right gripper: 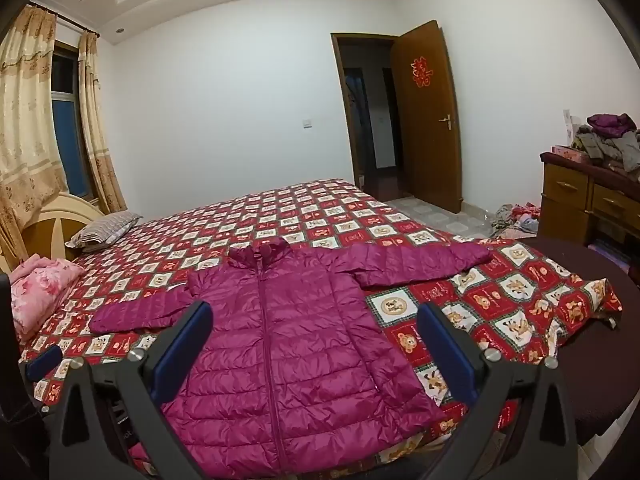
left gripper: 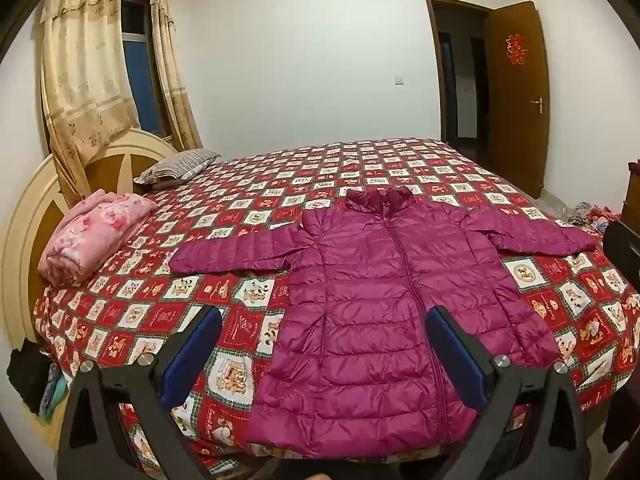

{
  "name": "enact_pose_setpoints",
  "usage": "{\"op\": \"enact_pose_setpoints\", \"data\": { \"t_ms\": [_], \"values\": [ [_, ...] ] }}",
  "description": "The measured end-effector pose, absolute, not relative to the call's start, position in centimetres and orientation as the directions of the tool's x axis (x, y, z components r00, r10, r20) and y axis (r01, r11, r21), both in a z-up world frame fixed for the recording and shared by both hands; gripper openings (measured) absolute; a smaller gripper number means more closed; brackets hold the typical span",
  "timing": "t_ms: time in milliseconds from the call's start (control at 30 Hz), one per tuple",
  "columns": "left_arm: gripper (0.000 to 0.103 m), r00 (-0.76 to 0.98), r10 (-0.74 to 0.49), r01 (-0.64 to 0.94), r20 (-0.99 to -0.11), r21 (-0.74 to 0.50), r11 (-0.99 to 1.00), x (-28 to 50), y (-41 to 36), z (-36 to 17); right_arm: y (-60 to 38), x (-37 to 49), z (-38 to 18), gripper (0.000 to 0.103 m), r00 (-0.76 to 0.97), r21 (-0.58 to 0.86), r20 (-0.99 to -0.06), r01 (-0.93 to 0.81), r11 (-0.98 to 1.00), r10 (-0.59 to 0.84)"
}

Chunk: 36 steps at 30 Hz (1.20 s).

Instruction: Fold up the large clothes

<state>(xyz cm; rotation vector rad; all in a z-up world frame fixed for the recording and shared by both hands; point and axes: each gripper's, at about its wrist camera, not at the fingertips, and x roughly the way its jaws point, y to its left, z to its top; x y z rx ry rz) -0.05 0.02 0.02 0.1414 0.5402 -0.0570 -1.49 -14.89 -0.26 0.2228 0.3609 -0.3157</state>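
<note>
**Magenta jacket flat on bed, both grippers empty**

Red patchwork bed (left gripper: 420,160) carries the puffer jacket (left gripper: 372,320) face up, collar away, hem nearest, sleeves spread sideways. Left gripper (left gripper: 324,316) hovers over its left half, right gripper (right gripper: 314,312) over its right; both jaws wide open, holding nothing.

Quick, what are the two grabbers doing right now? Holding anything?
Left gripper: open, holding nothing, above the purple jacket.
Right gripper: open, holding nothing, above the same jacket.
</note>
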Motion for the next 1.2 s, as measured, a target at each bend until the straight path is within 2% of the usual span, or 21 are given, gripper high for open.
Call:
{"op": "enact_pose_setpoints", "data": {
  "t_ms": [167, 200, 500, 1200],
  "values": [
    [0.102, 0.854, -0.062, 0.115, -0.517, 0.070, 0.991, -0.1, 0.5, 0.1, -14.8, -1.6, -0.2, 0.103, 0.888, 0.152, -0.379, 0.339, 0.928, -0.262],
    [0.102, 0.856, -0.053, 0.120, -0.514, 0.097, 0.988, -0.1, 0.1, 0.3, -14.8, -1.4, -0.2, 0.103, 0.885, 0.152, -0.384, 0.342, 0.927, -0.264],
    [0.102, 0.882, -0.091, 0.139, -0.463, 0.070, 0.988, -1.7, 0.1, 1.2, -15.0, -1.7, -0.3, 0.103, 0.885, 0.149, -0.379, 0.347, 0.926, -0.271],
    [0.102, 0.881, -0.094, 0.136, -0.463, 0.057, 0.989, -1.6, 0.4, 1.4, -14.8, -2.0, 0.2, 0.103, 0.885, 0.145, -0.374, 0.352, 0.924, -0.279]
  ]
}}
